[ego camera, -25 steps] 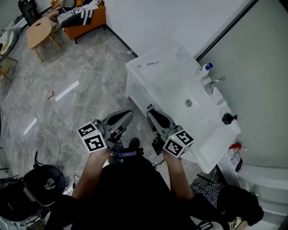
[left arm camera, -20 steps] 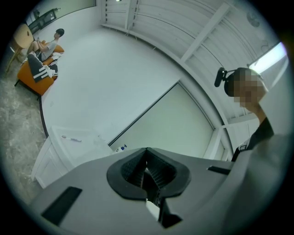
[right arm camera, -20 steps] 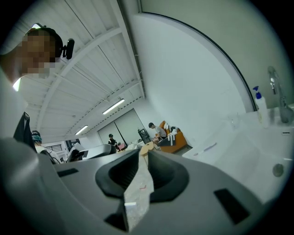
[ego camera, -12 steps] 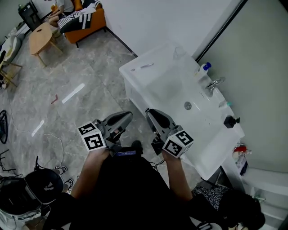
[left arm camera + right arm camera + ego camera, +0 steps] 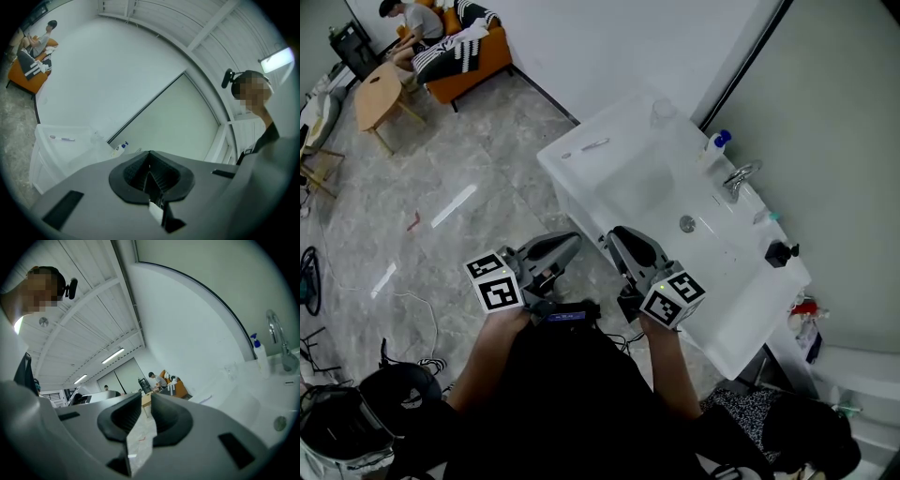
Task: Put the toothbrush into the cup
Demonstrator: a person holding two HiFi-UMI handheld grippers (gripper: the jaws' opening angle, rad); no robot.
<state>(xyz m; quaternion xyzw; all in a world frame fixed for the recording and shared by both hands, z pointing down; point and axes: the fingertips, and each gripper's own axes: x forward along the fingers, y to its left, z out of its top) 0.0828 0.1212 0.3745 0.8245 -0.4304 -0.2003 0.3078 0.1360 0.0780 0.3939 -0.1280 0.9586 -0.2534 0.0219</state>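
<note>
Toothbrush and cup apart on the surface

The toothbrush lies at the surface's far left end, the cup right of it by the wall, well apart. The basin sits between them and the faucet. The left claw and right claw hang side by side before the surface.
</note>
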